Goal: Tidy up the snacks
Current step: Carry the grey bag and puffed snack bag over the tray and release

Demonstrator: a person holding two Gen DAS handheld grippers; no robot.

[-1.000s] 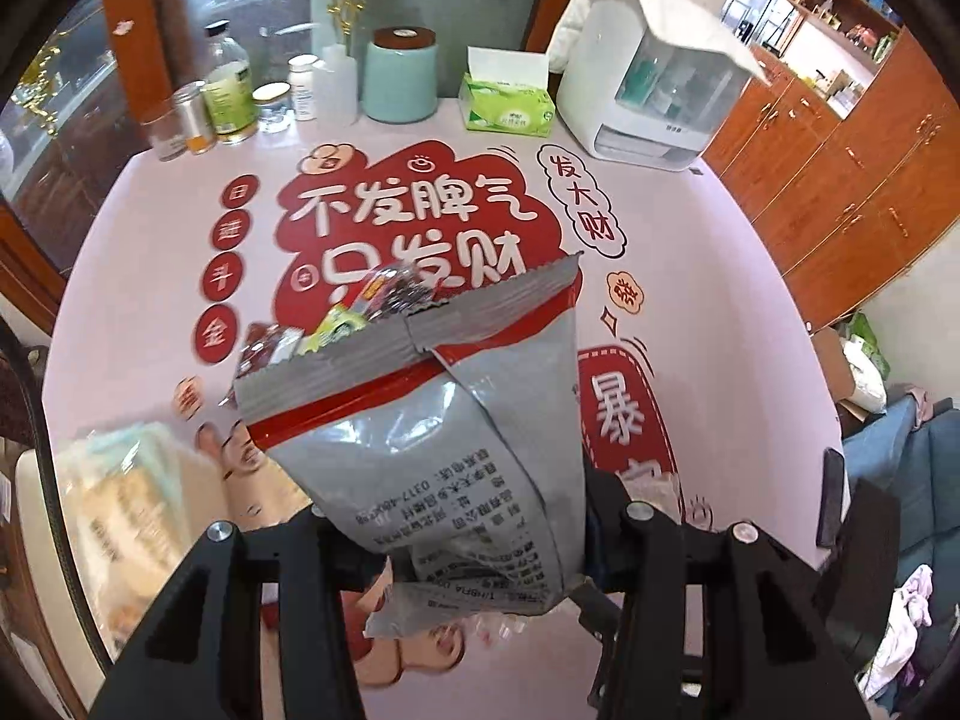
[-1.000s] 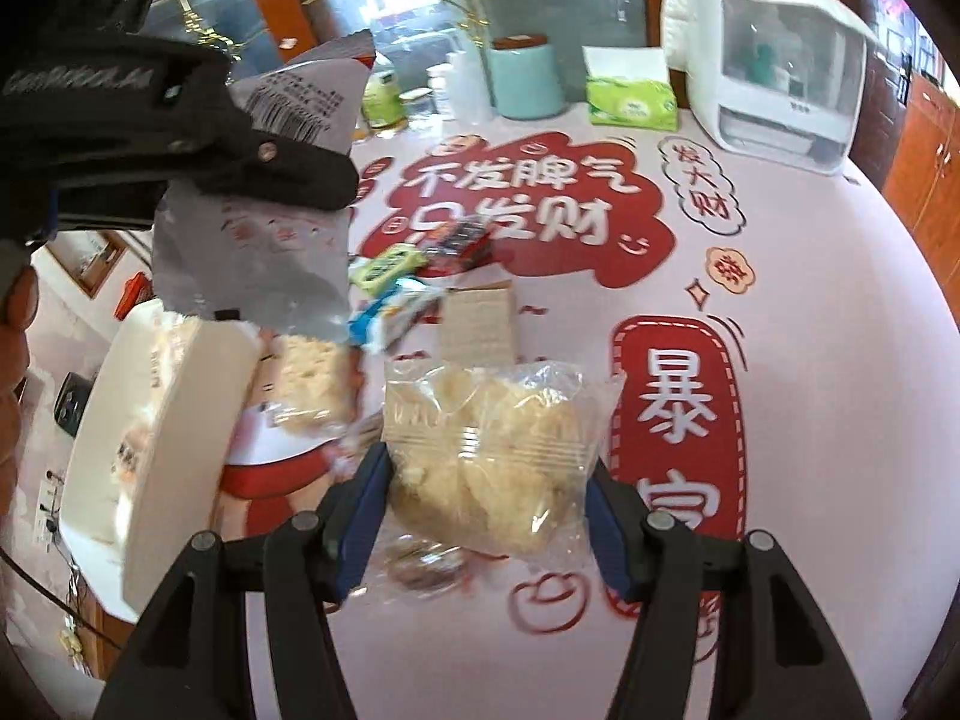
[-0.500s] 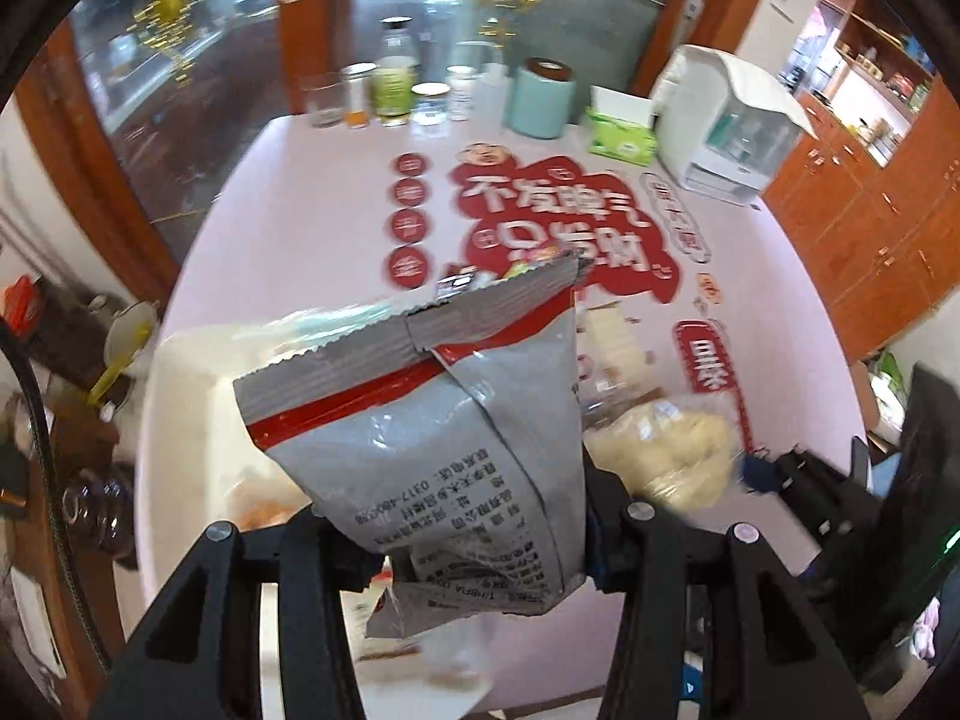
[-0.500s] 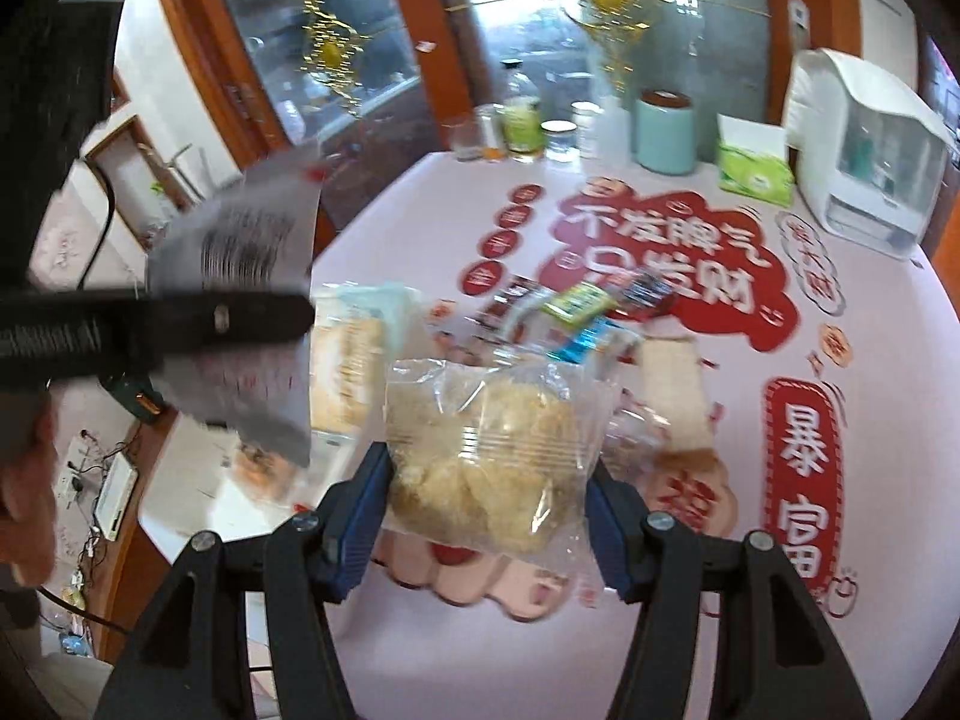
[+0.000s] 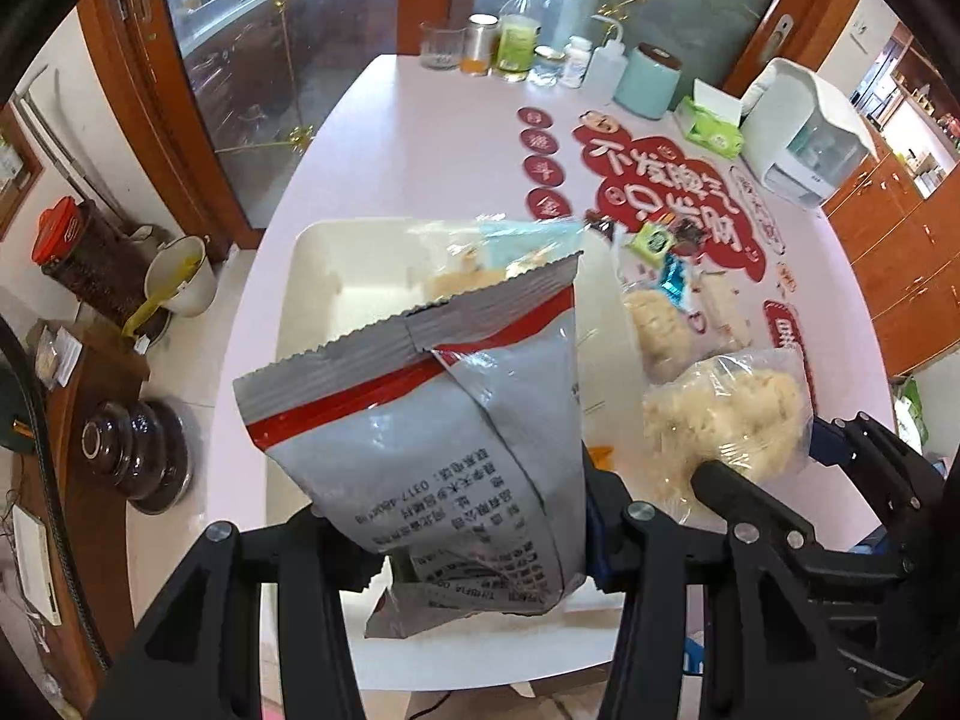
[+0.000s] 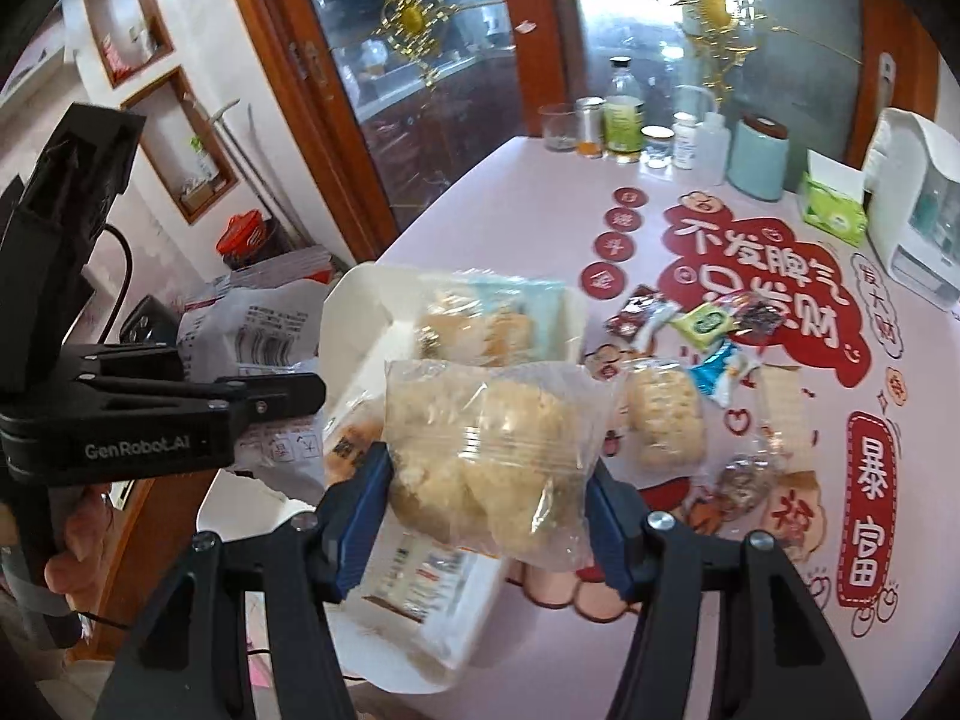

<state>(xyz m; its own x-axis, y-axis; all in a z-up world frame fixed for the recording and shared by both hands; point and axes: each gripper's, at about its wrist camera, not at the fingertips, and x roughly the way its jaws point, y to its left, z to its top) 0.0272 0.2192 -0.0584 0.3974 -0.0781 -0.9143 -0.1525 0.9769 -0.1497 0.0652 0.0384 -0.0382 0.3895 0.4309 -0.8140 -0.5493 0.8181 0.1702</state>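
My left gripper (image 5: 468, 546) is shut on a grey foil snack bag with a red stripe (image 5: 432, 438) and holds it above the white bin (image 5: 318, 282) at the table's left edge. My right gripper (image 6: 486, 498) is shut on a clear bag of pale puffed snacks (image 6: 492, 432), held over the bin's right side (image 6: 360, 294). That clear bag (image 5: 726, 420) and the right gripper (image 5: 780, 498) show at the right of the left wrist view. The left gripper (image 6: 282, 390) with the grey bag (image 6: 264, 330) shows at the left of the right wrist view. The bin holds other packets (image 6: 486, 318).
Several small snack packets (image 6: 708, 324) lie on the pink table with red lettering (image 6: 756, 252). Bottles and jars (image 6: 624, 120), a teal canister (image 6: 759, 156), a tissue box (image 6: 834, 210) and a white appliance (image 6: 918, 216) stand at the far edge. A low cabinet with bowls (image 5: 138, 450) is left of the table.
Both grippers have swung left, away from the table's middle and over the white bin, each carrying its bag. The clear bag has been lifted off the table.
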